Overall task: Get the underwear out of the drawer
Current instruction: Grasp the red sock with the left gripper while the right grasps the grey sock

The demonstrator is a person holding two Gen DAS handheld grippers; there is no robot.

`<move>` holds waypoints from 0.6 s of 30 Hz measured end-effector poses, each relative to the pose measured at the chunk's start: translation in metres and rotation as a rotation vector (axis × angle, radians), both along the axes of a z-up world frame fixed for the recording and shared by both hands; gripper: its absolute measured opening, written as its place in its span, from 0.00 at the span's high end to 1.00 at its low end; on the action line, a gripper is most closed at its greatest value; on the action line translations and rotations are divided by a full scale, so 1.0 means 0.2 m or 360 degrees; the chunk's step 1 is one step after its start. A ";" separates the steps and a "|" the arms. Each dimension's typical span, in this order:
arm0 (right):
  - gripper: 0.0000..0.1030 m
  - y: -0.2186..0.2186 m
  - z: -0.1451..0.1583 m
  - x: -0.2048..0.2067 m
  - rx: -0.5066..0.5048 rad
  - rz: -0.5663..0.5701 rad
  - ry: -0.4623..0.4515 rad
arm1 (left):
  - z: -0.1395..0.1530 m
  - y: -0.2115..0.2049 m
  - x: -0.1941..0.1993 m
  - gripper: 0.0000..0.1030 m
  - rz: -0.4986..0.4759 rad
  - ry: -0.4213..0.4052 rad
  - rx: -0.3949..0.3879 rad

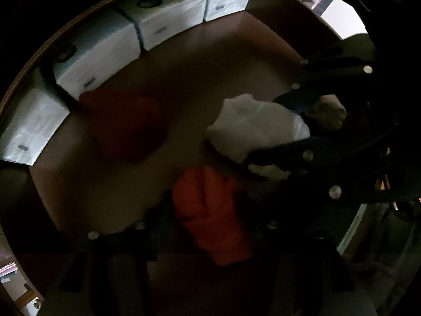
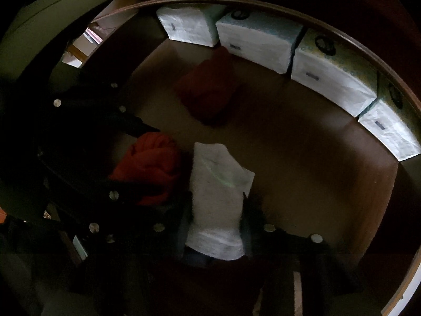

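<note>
Gripping to lift out: right gripper (image 2: 217, 226) pinches the white underwear (image 2: 218, 184), left gripper (image 1: 210, 226) pinches the orange underwear (image 1: 210, 210); dark red piece (image 2: 208, 89) lies far, untouched.

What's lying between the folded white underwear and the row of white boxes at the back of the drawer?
Only bare brown drawer floor separates white underwear from boxes, per right wrist view.

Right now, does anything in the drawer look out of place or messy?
Nothing much. The orange garment is bunched between the left gripper's fingers, the white one sits between the right gripper's. The dark red one lies folded; the boxes stand in a row.
</note>
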State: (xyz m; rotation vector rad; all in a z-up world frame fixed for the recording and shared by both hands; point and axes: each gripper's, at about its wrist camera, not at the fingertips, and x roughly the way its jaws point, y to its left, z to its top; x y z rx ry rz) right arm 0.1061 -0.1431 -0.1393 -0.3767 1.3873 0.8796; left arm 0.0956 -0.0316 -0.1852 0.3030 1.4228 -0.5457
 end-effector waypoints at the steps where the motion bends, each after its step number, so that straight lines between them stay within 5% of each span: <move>1: 0.72 0.00 0.01 0.00 0.0010 0.0005 -0.0012 | -0.01 0.00 0.02 0.63 0.0003 -0.0009 -0.0004; 6: 0.75 -0.02 0.04 -0.03 0.0046 -0.0010 -0.0112 | 0.03 0.01 0.01 0.74 0.0033 -0.0083 -0.0039; 18: 0.75 -0.08 0.13 -0.05 0.0126 -0.0042 -0.0241 | 0.13 0.03 -0.03 0.77 0.0131 -0.0362 -0.0056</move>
